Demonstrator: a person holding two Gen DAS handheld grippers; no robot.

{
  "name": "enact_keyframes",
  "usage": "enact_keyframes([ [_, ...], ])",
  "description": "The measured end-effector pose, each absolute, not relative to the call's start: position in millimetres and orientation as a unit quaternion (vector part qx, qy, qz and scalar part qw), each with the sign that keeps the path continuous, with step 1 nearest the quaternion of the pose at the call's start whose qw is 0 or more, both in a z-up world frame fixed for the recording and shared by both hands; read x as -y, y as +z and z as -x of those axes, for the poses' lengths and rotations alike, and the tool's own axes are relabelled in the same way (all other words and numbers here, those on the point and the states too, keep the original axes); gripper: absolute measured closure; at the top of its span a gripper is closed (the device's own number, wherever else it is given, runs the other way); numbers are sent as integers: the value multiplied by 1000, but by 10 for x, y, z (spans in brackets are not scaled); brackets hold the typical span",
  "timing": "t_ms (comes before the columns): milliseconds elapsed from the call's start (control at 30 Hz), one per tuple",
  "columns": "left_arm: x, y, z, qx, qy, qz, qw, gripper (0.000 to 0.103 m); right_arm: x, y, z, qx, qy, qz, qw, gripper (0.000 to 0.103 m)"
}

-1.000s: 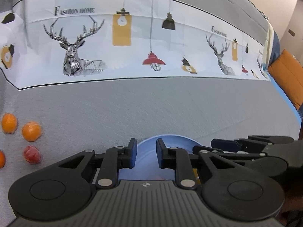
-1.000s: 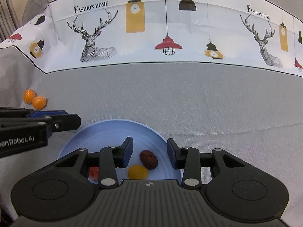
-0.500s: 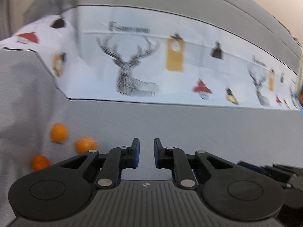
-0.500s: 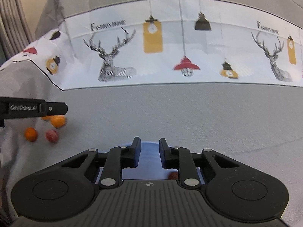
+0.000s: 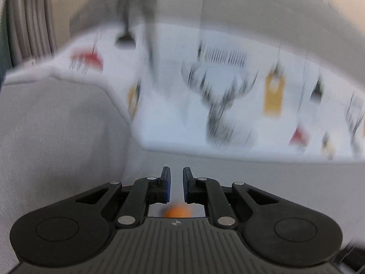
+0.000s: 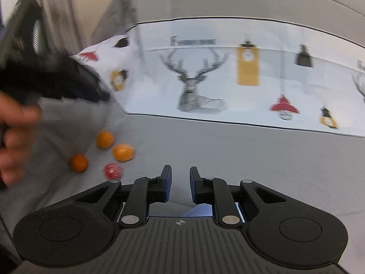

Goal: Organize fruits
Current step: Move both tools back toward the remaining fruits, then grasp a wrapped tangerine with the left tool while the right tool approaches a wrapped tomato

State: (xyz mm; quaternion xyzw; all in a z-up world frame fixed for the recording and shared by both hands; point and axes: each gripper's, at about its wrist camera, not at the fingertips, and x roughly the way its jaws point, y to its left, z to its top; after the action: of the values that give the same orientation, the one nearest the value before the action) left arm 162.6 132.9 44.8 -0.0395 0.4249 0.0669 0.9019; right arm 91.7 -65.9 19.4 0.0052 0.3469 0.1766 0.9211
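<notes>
Left gripper [image 5: 176, 182]: jaws clenched, empty; orange fruit [image 5: 177, 212] beneath.
Right gripper [image 6: 180, 183]: jaws clenched, empty.
Loose fruits [image 6: 123, 152]: grey cloth [image 6: 251, 155], left of right gripper.
Obstruction: hand [image 6: 13, 141], blurred, beside fruits.
Surroundings: deer-print band [image 6: 196, 86] behind.

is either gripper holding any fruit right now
No. The left gripper and right gripper are both shut with nothing between their pads.

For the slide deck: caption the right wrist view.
Shut, empty right gripper faces three orange fruits and one red fruit on grey cloth.
</notes>
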Motion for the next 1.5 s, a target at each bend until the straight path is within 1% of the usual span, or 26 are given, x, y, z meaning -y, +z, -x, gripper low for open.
enact_keyframes([
  [33, -1418, 374, -1667, -447, 79, 52, 890, 91, 589, 177, -938, -349, 188, -2, 918, 85],
  [133, -1784, 369, -1720, -437, 94, 130, 885, 91, 387, 123, -1014, -352, 216, 11, 911, 85],
  [233, -1991, 316, -1744, -444, 117, 159, 874, 91, 185, 70, -1082, -359, 238, 9, 902, 85],
  [333, -2023, 294, -1786, -448, 106, 168, 872, 90, -38, 5, -1147, -366, 261, 15, 893, 81],
  [367, -2017, 284, -1809, -449, 106, 164, 872, 89, -121, -24, -1170, -368, 268, 19, 890, 75],
  [400, -2014, 272, -1821, -450, 105, 161, 872, 89, -188, -48, -1192, -371, 274, 23, 887, 64],
  [433, -2009, 255, -1849, -451, 104, 160, 872, 89, -240, -69, -1209, -373, 277, 25, 885, 58],
  [467, -2005, 232, -1870, -452, 102, 161, 871, 84, -292, -90, -1222, -375, 281, 27, 883, 50],
  [500, -1982, 205, -1895, -456, 98, 159, 870, 81, -335, -106, -1237, -376, 285, 29, 881, 48],
  [567, -1912, 148, -1925, -465, 92, 142, 869, 69, -400, -142, -1255, -376, 290, 36, 879, 45],
  [600, -1865, 122, -1954, -469, 93, 128, 869, 67, -438, -164, -1271, -377, 292, 41, 878, 42],
  [733, -1751, -23, -2053, -483, 99, 81, 866, 63, -530, -258, -1339, -389, 298, 48, 870, 39],
  [767, -1741, -63, -2063, -488, 99, 74, 864, 61, -551, -284, -1351, -394, 298, 53, 868, 39],
  [933, -1654, -157, -2115, -489, 106, 20, 866, 58, -647, -439, -1423, -411, 294, 79, 859, 40],
  [1033, -1610, -191, -2118, -490, 109, -7, 865, 58, -689, -510, -1436, -415, 295, 88, 856, 43],
  [1100, -1571, -223, -2118, -492, 112, -30, 863, 58, -714, -541, -1434, -414, 290, 100, 857, 56],
  [1133, -1556, -236, -2119, -492, 114, -40, 862, 58, -717, -543, -1425, -409, 288, 105, 860, 59],
  [1200, -1527, -277, -2121, -491, 116, -60, 861, 58, -698, -531, -1423, -407, 289, 105, 860, 73],
  [1233, -1511, -299, -2118, -490, 118, -72, 861, 58, -679, -525, -1425, -409, 287, 102, 860, 74],
  [1267, -1493, -320, -2114, -488, 121, -84, 860, 61, -659, -521, -1427, -410, 286, 100, 860, 74],
  [1333, -1497, -350, -2105, -486, 122, -90, 861, 63, -621, -509, -1420, -412, 279, 97, 862, 75],
  [1500, -1538, -239, -1983, -482, 117, -51, 867, 63, -415, -375, -1348, -415, 269, 74, 866, 76],
])
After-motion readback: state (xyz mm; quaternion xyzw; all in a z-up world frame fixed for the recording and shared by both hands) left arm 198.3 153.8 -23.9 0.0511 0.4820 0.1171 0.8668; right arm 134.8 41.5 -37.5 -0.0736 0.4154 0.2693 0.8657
